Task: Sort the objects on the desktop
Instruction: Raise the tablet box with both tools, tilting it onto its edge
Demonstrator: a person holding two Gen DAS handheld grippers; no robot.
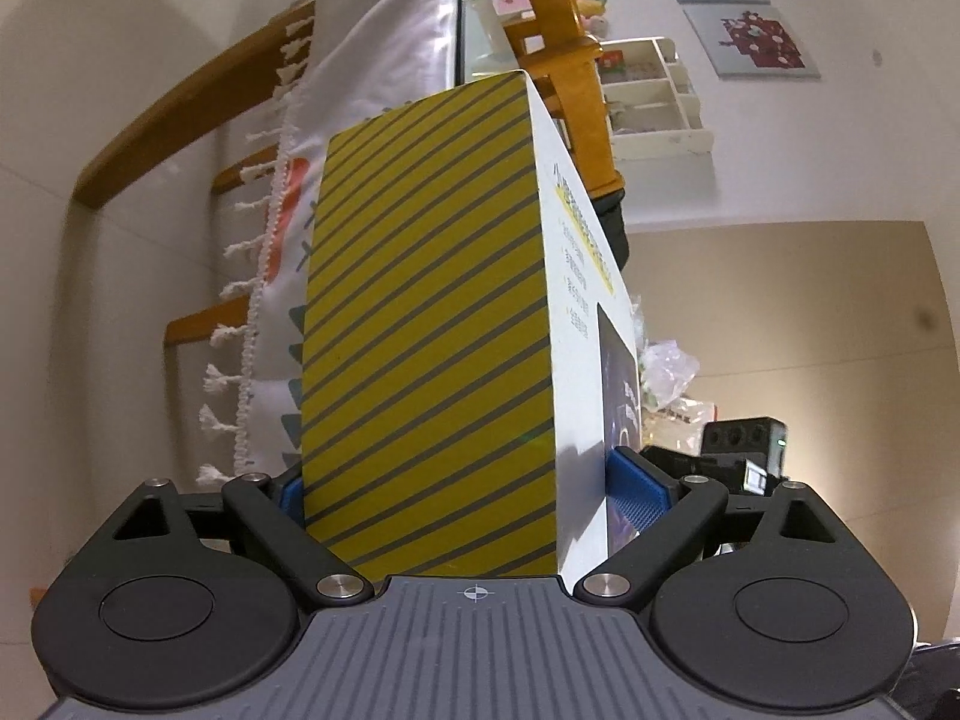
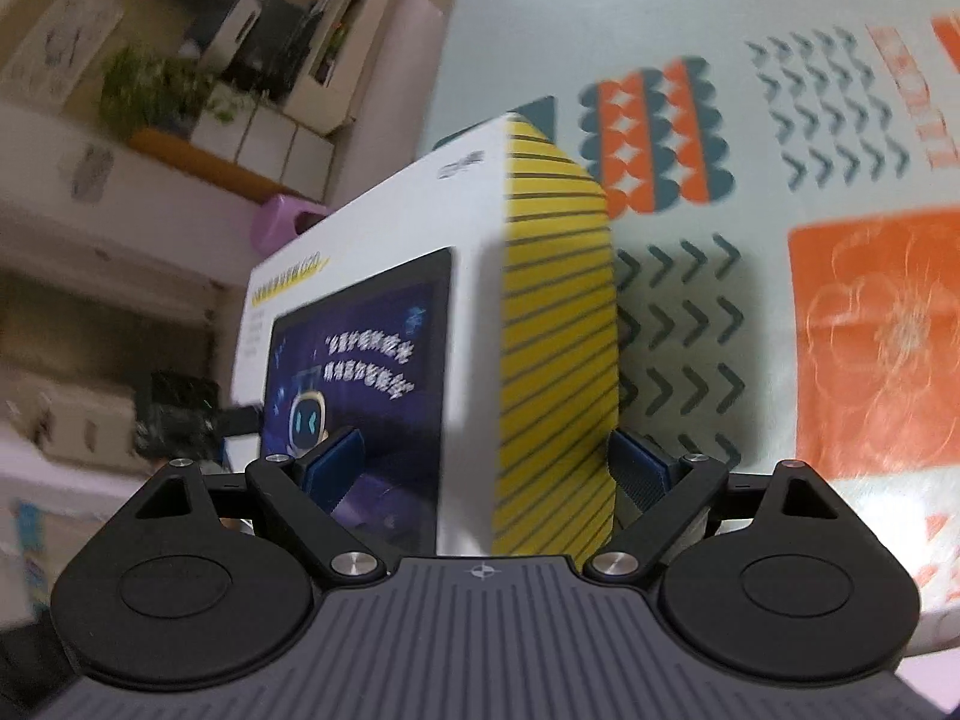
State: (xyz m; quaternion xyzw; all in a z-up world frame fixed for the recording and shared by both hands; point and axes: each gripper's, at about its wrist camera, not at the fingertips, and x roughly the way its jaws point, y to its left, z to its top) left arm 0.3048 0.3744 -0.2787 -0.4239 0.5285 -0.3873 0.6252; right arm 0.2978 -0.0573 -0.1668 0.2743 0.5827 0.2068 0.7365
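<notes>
The box [image 1: 429, 324] stands between the blue pads of the left gripper [image 1: 474, 489], its striped edge facing the camera. The pads press on its two broad faces, so this gripper holds the box. In the right wrist view the same box [image 2: 432, 324] sits between the jaws of the right gripper [image 2: 483, 465]; the right pad lies against the striped side, while the left pad seems to stand a little off the printed face, though blur makes this hard to judge.

The box is flat white cardboard with sharp corners; its narrow edge carries yellow and grey slanted stripes, and one broad face shows a dark screen picture with a small robot figure. It rests over a tablecloth [image 2: 780, 300] printed with orange and teal shapes and fringed with white tassels. The box's lower end is hidden behind both grippers' bodies, and its small print is unreadable.
</notes>
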